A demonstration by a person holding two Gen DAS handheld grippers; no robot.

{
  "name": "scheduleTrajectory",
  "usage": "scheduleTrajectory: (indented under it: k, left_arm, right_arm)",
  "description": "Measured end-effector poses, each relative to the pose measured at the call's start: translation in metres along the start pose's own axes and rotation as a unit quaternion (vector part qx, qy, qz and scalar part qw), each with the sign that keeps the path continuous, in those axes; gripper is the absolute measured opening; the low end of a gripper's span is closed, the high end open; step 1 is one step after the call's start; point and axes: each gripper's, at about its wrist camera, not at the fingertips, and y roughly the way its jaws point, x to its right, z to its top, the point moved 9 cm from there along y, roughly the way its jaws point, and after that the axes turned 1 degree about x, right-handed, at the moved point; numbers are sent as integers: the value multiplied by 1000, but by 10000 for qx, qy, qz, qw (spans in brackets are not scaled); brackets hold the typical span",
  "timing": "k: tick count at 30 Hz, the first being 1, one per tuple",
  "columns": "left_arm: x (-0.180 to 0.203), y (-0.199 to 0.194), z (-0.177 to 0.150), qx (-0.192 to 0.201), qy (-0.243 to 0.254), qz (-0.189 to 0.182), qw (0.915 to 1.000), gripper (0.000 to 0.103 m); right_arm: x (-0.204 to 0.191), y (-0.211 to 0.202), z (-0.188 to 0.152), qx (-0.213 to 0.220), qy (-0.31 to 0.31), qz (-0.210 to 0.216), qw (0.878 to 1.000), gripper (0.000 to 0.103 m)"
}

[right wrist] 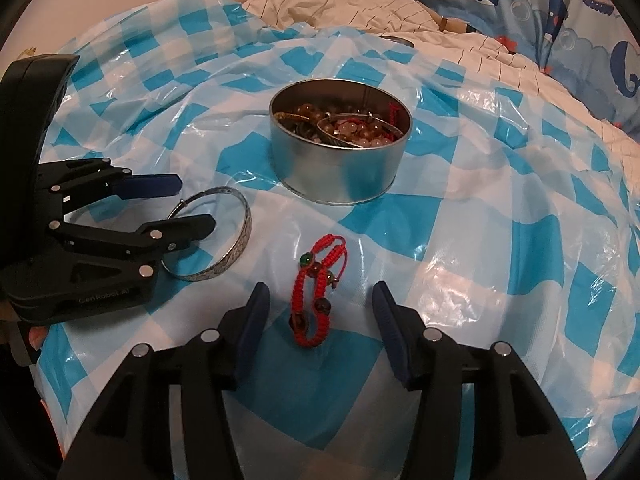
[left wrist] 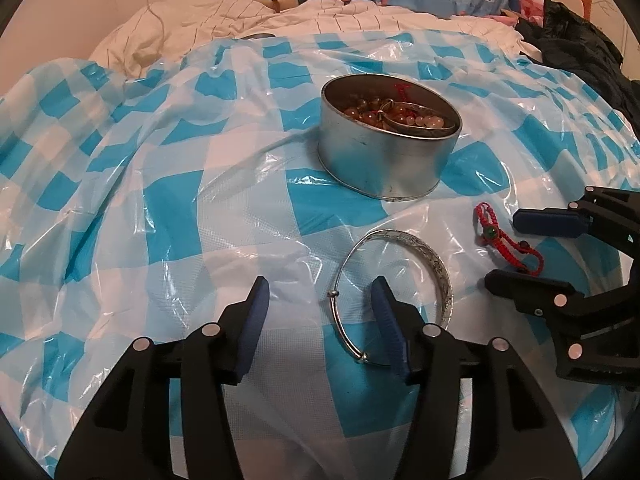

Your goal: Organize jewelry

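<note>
A round silver tin (left wrist: 386, 156) holds beaded bracelets and a bangle; it also shows in the right wrist view (right wrist: 340, 168). A silver bangle (left wrist: 438, 276) lies flat on the blue checked plastic sheet. My left gripper (left wrist: 320, 300) is open, its right finger inside the bangle's ring. It also shows in the right wrist view (right wrist: 188, 204), where the bangle (right wrist: 236, 256) lies around its near finger. A red braided cord bracelet (right wrist: 316, 280) with dark beads lies between the open fingers of my right gripper (right wrist: 320, 300). The bracelet (left wrist: 504, 236) and right gripper (left wrist: 504, 248) also show in the left wrist view.
The blue and white checked plastic sheet (left wrist: 200, 216) covers a soft bed. A white quilt (left wrist: 240, 20) and a blue whale-print pillow (right wrist: 560, 8) lie behind. A black garment (left wrist: 580, 48) lies at the far right.
</note>
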Motion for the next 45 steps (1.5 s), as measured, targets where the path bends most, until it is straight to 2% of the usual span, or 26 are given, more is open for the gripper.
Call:
scheduleTrajectory:
  k: [2,4,5,6,8,11,14,16,20,25,29,41,45]
  left_arm:
    - [0,0,0,11,11,-29,10000,51]
    - [4,-1,0,34,65,-184,9998,38]
    - [7,-1,0,45,127,-212,9997,26]
    - [9,-2,0,54,178,-206,9996,19]
    - [13,-2,0,80,292,-178,9994,12]
    - [13,-5,2,125,221,-237,9994,7]
    - [11,-9,5,203,-21,-445,9988,6]
    - [8,-14,9,336,-88,-437,9984,6]
    - [6,-21,15,514,-146,-434,9976,6]
    - [8,-20,14,430,-95,-438,9981,6]
    - [10,-21,15,464,-117,-445,9979,6]
    - [18,-36,35,926,-76,-506,9944,6]
    - [19,-38,37,973,-96,-529,9938,6]
  right_arm:
    - [-1,0,-1,-4,0,38,10000,49]
    - [-3,0,-1,-8,-10,101,9999,40]
    - [-4,0,-1,-7,-9,136,9999,32]
    - [-5,0,-1,-5,3,179,9998,28]
    - [-6,-1,0,18,56,248,9997,17]
    - [0,-4,1,84,446,583,9973,13]
    - [3,-9,6,208,753,871,9931,12]
    - [4,-14,10,317,801,893,9923,12]
    - [6,-25,18,543,820,840,9916,12]
    - [6,-23,17,504,787,790,9925,12]
    - [10,-26,19,592,668,565,9944,12]
    - [17,-36,26,878,644,412,9932,12]
    - [18,-36,26,891,642,401,9931,12]
